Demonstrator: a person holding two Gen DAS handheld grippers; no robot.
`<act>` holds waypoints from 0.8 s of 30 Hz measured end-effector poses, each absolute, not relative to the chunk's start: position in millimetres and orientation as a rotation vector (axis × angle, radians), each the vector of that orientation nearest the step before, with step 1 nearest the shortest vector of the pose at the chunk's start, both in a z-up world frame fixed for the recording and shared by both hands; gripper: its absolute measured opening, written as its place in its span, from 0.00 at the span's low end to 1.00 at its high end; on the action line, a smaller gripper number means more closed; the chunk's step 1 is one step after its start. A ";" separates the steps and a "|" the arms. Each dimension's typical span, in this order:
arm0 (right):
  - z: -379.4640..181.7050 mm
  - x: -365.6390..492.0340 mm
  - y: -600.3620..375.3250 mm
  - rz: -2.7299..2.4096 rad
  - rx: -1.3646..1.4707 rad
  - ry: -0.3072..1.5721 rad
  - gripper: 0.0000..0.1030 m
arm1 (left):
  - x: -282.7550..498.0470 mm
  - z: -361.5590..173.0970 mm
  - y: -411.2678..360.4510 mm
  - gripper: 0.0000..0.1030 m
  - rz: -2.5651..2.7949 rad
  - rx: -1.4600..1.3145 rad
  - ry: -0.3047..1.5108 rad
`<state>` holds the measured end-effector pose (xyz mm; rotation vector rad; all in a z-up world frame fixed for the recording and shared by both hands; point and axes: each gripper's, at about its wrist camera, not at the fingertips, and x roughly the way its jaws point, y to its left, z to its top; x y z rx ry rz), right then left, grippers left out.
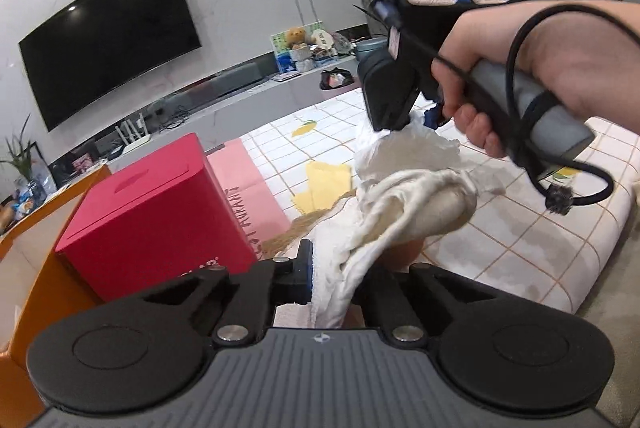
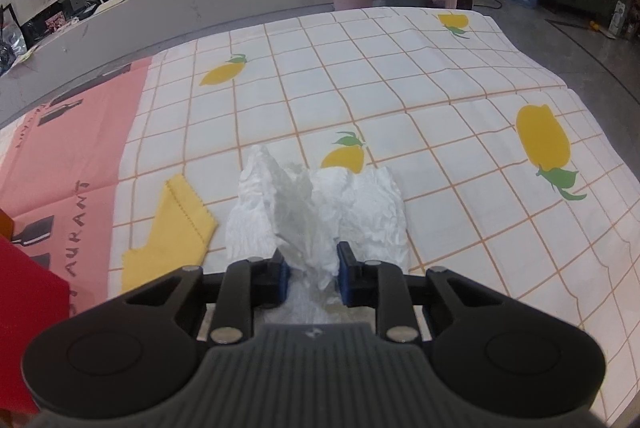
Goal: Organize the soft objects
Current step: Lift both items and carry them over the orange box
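Cloth (image 1: pixel 384 211), a white crumpled one, hangs between my two claws above the checked sheet (image 2: pixel 400 87). My left claw (image 1: pixel 320 280) pinches one end of it: the jaws are pressed nearly together with the fabric bunched between them, and the rest of the cloth drapes forward and up toward my other hand. My right claw (image 2: pixel 310 268) pinches the far end; in its own view the blue pads (image 2: pixel 285 274) squeeze a ruffled white wad, which fans out ahead over the lemon print. From the left view I see my right hand (image 1: pixel 492 83) wrapped around the grip, nose pointed down at the cloth.

I hold it at two ends because soft fabric sags and folds on itself if lifted from one point; two grips let me spread it or fold it neatly. I judge this to be the start of a fold or a carry.

A yellow cloth (image 2: pixel 172 228) lies flat on the sheet just left of the white one, apart from it and not yet handled. A red box (image 1: pixel 160 207) stands at the left edge, beside a pink mat (image 2: pixel 72 147); it may be where the soft things go, though I cannot tell whether it opens.
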<state>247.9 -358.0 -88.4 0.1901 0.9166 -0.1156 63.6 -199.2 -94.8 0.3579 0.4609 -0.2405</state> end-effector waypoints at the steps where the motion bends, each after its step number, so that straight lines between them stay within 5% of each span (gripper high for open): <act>1: -84.2 246.4 -358.8 -0.103 0.206 0.909 0.16 | 63.0 -93.7 -198.5 0.06 -0.239 0.350 0.458; 15: -30.3 196.7 -384.8 -0.026 0.427 0.786 0.16 | 50.7 -52.0 -174.1 0.05 -0.209 0.214 0.374; 24: 60.6 134.5 -367.9 0.150 0.500 0.569 0.16 | 47.1 -4.3 -151.7 0.05 -0.187 0.133 0.309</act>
